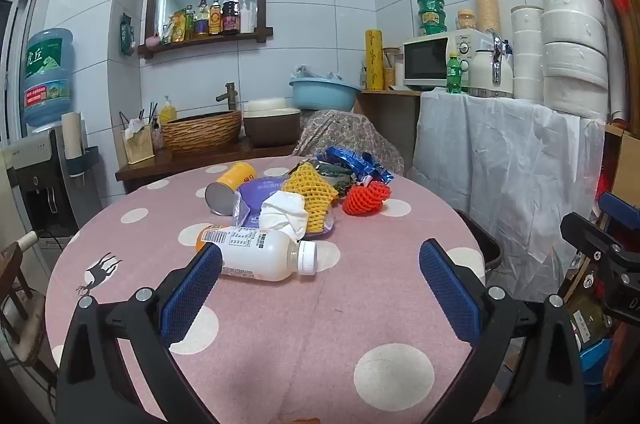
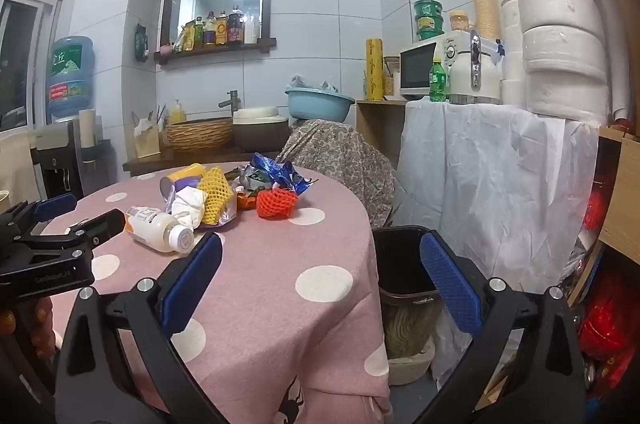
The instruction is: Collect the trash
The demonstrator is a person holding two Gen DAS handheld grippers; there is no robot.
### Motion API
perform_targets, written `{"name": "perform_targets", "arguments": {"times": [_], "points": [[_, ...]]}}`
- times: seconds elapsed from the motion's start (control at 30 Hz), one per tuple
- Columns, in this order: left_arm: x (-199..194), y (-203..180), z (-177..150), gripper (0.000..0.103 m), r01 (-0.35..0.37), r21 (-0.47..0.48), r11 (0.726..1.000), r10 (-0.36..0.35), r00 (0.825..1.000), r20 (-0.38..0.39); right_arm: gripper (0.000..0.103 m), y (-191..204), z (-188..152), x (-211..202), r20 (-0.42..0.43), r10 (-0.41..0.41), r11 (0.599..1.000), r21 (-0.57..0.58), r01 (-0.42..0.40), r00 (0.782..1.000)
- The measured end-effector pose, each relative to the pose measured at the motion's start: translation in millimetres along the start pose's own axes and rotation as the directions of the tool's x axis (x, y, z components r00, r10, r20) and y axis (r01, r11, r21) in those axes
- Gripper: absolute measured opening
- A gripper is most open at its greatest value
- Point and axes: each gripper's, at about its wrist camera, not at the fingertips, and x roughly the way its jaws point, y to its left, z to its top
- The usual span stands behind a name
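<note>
Pink-clothed table (image 1: 280,324) heaped with trash at twelve o'clock, white bottle (image 1: 260,256) nearest, both left gripper (image 1: 320,288) and right gripper (image 2: 320,288) spread empty; collecting not yet begun, likely bottle first, then black bin (image 2: 400,264) at three o'clock.

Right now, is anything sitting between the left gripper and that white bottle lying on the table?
Nothing visible. The left gripper, jaws wide open, faces the white bottle over bare tablecloth; the crumpled tissue lies behind the bottle.
</note>
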Motion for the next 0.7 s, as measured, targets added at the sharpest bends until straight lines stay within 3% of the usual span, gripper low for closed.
{"name": "perform_targets", "arguments": {"times": [0.7], "points": [[-1.7, -1.8, 0.7, 0.098, 0.011, 0.011, 1.0, -0.011, 1.0, -0.002, 0.098, -2.7, 1.8, 1.0, 0.005, -0.003, 1.0, 0.026, 0.003, 1.0]]}}
